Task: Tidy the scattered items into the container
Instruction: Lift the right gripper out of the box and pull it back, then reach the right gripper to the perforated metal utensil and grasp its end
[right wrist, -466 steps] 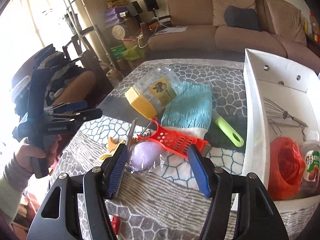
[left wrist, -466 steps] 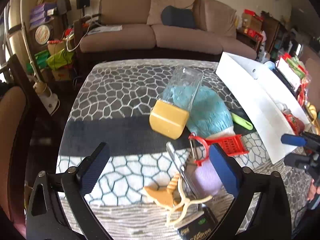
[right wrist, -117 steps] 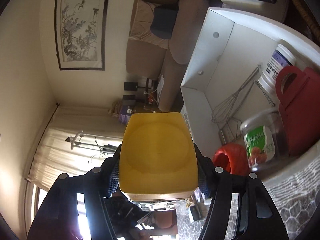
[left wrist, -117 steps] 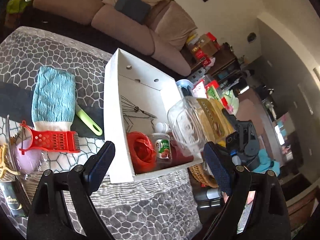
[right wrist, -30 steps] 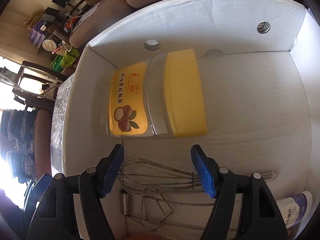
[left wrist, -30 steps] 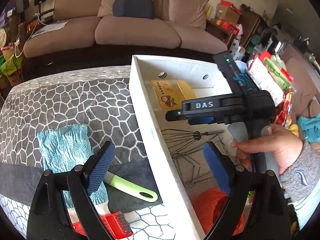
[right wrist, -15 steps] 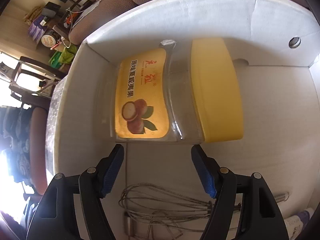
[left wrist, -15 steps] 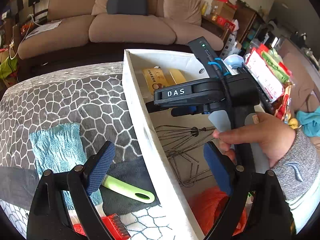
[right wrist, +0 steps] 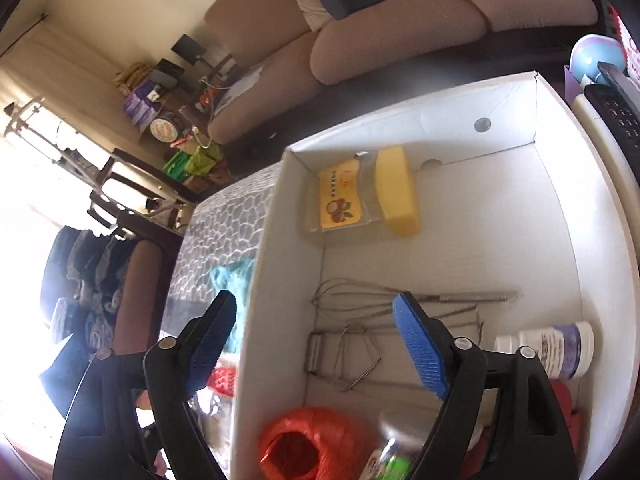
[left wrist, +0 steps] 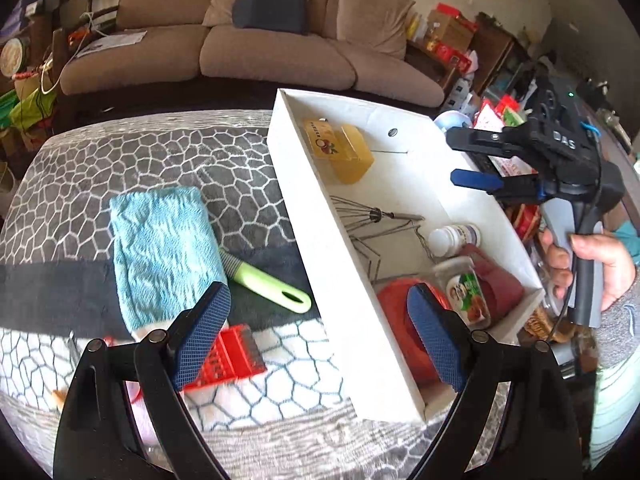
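The white box point(left wrist: 316, 216) point(right wrist: 560, 216) stands on the right of the patterned table. The clear jar with the yellow lid point(left wrist: 340, 152) point(right wrist: 368, 196) lies on its side at the box's far end. My right gripper point(left wrist: 472, 160) point(right wrist: 316, 340) is open and empty, raised above the box's right side. My left gripper point(left wrist: 316, 336) is open and empty over the box's near left wall. On the table lie a blue cloth point(left wrist: 160, 240), a green-handled tool point(left wrist: 268, 284) and a red grater point(left wrist: 228, 356).
In the box lie a wire whisk point(left wrist: 360, 220) point(right wrist: 360, 292), a white bottle point(left wrist: 456, 236) point(right wrist: 548, 348), a small jar point(left wrist: 464, 288), a red ball of string point(left wrist: 400, 328) point(right wrist: 304, 444) and a dark red item point(left wrist: 496, 280). A sofa point(left wrist: 240, 48) stands beyond the table; cluttered shelves stand right.
My right gripper let go of the jar, which now lies in the box, and has pulled up and back to the right. My left gripper has drawn back slightly.
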`<control>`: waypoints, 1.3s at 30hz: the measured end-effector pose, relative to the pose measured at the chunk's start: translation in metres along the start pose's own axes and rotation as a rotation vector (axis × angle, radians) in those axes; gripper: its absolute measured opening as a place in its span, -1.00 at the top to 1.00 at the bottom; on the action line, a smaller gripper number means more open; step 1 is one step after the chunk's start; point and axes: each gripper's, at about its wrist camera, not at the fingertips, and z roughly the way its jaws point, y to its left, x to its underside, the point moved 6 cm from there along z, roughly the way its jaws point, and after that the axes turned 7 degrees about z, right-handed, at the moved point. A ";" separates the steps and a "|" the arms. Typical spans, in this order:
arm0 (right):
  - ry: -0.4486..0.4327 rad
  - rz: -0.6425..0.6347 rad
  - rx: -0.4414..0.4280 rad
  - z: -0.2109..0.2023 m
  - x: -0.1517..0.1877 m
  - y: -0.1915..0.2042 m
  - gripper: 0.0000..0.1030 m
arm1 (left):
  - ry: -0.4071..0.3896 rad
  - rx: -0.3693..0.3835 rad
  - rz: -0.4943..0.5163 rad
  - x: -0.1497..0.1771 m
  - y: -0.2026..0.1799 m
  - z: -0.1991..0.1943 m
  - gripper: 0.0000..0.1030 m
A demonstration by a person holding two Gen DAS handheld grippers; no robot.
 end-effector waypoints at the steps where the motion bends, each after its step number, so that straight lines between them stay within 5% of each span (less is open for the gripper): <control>1: -0.011 0.000 -0.031 -0.008 0.012 0.009 -0.69 | -0.009 -0.020 -0.003 0.009 0.003 -0.013 -0.81; 3: -0.016 0.006 -0.101 -0.023 0.037 0.026 -0.82 | -0.041 -0.083 0.002 0.029 0.010 -0.040 -1.00; 10: -0.087 -0.016 -0.172 -0.054 0.122 0.080 -0.96 | -0.048 -0.219 -0.134 0.107 0.070 -0.093 -1.00; 13: -0.116 -0.043 -0.172 -0.056 0.164 0.101 -0.97 | -0.039 -0.224 -0.240 0.139 0.102 -0.098 -1.00; 22: -0.074 -0.090 -0.136 0.012 0.265 0.132 -0.97 | -0.001 -0.268 -0.398 0.195 0.172 -0.087 -0.99; 26: 0.046 -0.149 -0.075 0.059 0.287 0.138 -0.97 | 0.011 -0.300 -0.384 0.195 0.181 -0.080 -0.99; 34: 0.087 -0.219 0.017 0.102 0.298 0.139 -0.97 | 0.137 -0.418 -0.262 0.202 0.167 -0.050 -1.00; 39: 0.116 -0.242 0.043 0.111 0.304 0.136 -0.97 | 0.139 -0.381 -0.301 0.208 0.168 -0.048 -0.99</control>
